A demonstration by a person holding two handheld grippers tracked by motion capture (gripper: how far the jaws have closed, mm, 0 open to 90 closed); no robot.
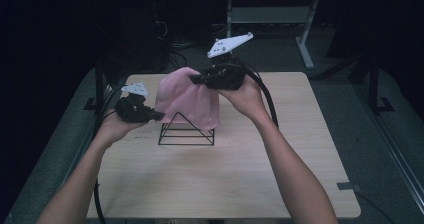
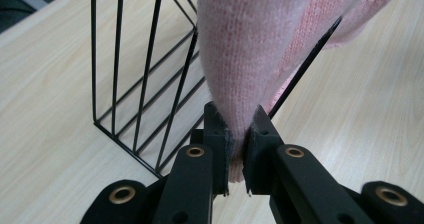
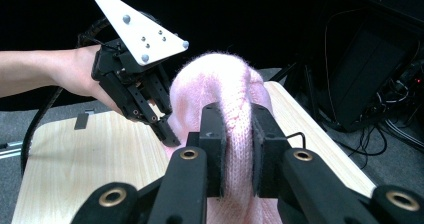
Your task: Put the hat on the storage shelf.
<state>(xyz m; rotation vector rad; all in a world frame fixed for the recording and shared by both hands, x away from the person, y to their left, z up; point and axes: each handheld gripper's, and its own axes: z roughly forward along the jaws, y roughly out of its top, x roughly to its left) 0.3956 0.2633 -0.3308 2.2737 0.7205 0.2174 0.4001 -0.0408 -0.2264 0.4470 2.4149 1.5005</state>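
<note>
A pink knitted hat (image 1: 187, 101) hangs over a black wire stand (image 1: 186, 131) in the middle of the wooden table (image 1: 225, 169). My left gripper (image 1: 159, 116) is shut on the hat's lower left edge, and in the left gripper view its pads (image 2: 218, 134) pinch the knit (image 2: 240, 59) right beside the wire stand (image 2: 145, 99). My right gripper (image 1: 196, 79) is shut on the hat's upper right side. In the right gripper view a fold of the hat (image 3: 220, 84) bulges between the fingers (image 3: 212, 129), with the left gripper (image 3: 170, 139) at the hat's far side.
The table's front half lies bare in front of the stand. Black cables (image 1: 267, 99) trail from both grippers along the forearms. A desk leg (image 1: 305, 49) stands on the dark floor behind the table. Dark equipment and wires (image 3: 370, 84) sit past the table's edge.
</note>
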